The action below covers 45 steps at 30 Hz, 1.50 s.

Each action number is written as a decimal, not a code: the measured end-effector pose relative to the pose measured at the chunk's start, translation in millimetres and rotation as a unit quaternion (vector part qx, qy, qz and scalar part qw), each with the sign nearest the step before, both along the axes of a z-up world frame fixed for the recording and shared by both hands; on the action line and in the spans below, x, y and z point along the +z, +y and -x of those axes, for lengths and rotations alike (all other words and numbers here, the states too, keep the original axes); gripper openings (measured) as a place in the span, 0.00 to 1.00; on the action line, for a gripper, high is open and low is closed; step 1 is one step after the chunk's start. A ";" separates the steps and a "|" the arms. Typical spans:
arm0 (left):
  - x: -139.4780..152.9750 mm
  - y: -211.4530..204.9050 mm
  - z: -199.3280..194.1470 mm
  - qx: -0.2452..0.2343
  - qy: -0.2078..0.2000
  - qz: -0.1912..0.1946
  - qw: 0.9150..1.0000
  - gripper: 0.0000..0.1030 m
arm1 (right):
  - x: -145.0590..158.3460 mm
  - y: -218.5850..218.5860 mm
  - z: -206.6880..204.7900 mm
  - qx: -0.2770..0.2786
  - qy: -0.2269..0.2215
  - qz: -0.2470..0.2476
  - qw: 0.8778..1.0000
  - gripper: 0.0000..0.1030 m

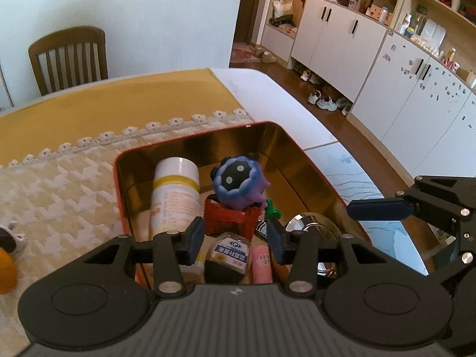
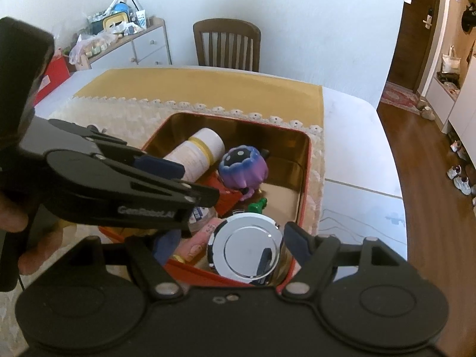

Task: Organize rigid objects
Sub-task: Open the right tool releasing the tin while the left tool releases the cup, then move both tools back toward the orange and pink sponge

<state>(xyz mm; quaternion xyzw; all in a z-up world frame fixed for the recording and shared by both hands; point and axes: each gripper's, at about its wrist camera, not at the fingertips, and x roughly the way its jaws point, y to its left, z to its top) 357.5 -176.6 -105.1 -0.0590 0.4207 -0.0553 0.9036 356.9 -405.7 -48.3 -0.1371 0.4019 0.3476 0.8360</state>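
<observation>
A red tin with a gold inside (image 1: 267, 131) (image 2: 306, 178) sits on the table cloth. In it lie a white bottle with a yellow band (image 1: 175, 190) (image 2: 199, 154), a blue and purple toy figure (image 1: 238, 181) (image 2: 244, 166), a red packet (image 1: 230, 218), a small dark bottle with a white label (image 1: 229, 255), a pink tube (image 1: 261, 263) (image 2: 202, 238), a green piece (image 1: 272, 208) (image 2: 257, 206) and a chrome round lid (image 1: 312, 223) (image 2: 247, 247). My left gripper (image 1: 235, 238) is open above the dark bottle. My right gripper (image 2: 229, 244) is open above the chrome lid.
An orange object (image 1: 6, 267) and a small white and black thing (image 1: 12, 235) lie on the cloth at the left. A wooden chair (image 1: 70, 56) (image 2: 227, 44) stands behind the table. The table's right edge (image 2: 398, 178) drops to the wooden floor; white cabinets (image 1: 342, 38) line the wall.
</observation>
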 end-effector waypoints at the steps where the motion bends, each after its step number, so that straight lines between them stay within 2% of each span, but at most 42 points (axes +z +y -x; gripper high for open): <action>1: 2.2 0.9 2.7 0.002 -0.003 0.001 1.000 0.43 | 1.8 -0.7 1.1 -0.001 -0.001 -0.002 1.000 0.75; 8: 22.1 14.9 24.0 0.015 -0.024 0.006 1.000 0.43 | 15.9 -4.4 7.6 -0.015 0.015 -0.036 0.999 0.77; 17: 44.6 37.2 53.7 0.032 -0.052 0.017 0.998 0.44 | 36.9 10.2 27.5 -0.011 0.002 -0.056 0.998 0.81; 19: 49.8 43.8 61.3 0.036 -0.059 0.024 0.997 0.56 | 40.5 15.2 32.2 -0.008 -0.002 -0.057 0.998 0.82; 20: 52.5 47.8 66.1 0.038 -0.066 0.026 0.997 0.58 | 42.7 18.3 35.0 -0.006 -0.006 -0.058 0.998 0.83; 26: 65.0 74.4 92.8 0.043 -0.090 0.028 0.995 0.60 | 53.8 37.9 49.7 -0.001 -0.021 -0.063 0.998 0.87; 30: 69.9 97.1 109.3 0.052 -0.098 0.035 0.993 0.65 | 58.4 52.6 60.7 0.003 -0.031 -0.065 0.997 0.92; 33: 73.0 115.6 121.6 0.055 -0.103 0.040 0.992 0.72 | 59.5 65.4 69.2 0.004 -0.037 -0.063 0.997 0.94; 38: 74.4 145.7 141.6 0.074 -0.105 0.040 0.991 0.76 | 58.9 89.7 82.9 0.011 -0.041 -0.072 0.996 1.00; 40: 73.6 158.6 149.8 0.087 -0.108 0.039 0.990 0.80 | 58.6 100.6 87.3 0.012 -0.045 -0.075 0.996 1.00; 45: 68.1 190.1 166.6 0.111 -0.106 0.031 0.988 0.80 | 56.1 129.4 98.5 0.014 -0.047 -0.076 0.996 1.00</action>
